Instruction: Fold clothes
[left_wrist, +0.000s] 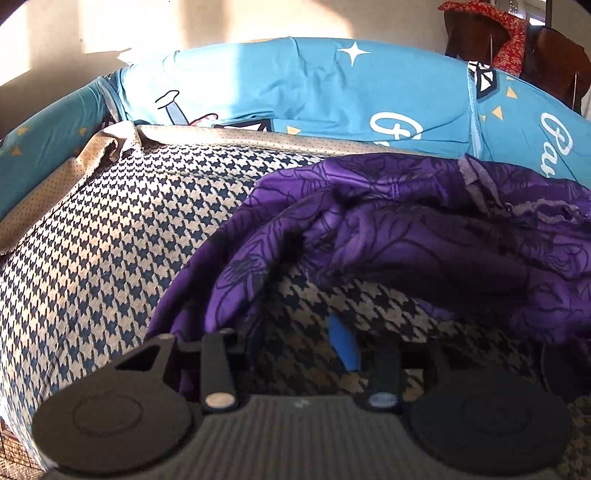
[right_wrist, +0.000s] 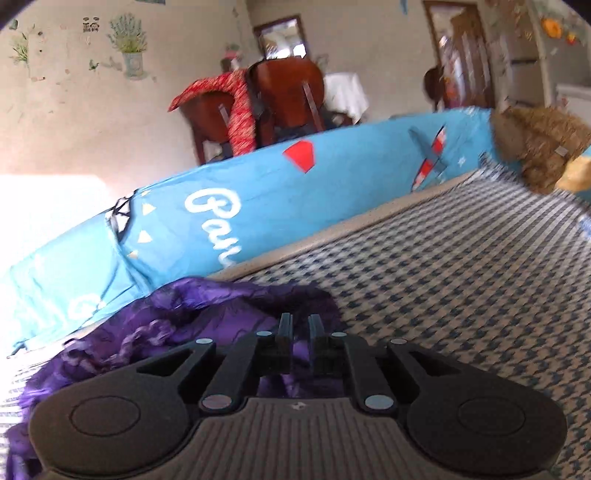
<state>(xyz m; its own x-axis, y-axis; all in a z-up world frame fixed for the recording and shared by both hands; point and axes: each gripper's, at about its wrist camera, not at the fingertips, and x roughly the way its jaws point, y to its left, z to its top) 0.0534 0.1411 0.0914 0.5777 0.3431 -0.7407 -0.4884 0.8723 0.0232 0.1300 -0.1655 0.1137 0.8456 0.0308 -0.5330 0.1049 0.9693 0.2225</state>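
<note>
A purple garment lies bunched on the checked bed cover, near the blue bolster. The left tongs stand spread beside its hem, the right tongs pinch cloth. Likely best: lift both corners evenly and pull taut before folding.

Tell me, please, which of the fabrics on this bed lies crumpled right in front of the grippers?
The purple floral-print garment, bunched in loose folds. The blue-and-cream houndstooth bedspread beneath it lies flat, and the bright blue printed quilt forms a long roll behind.
</note>
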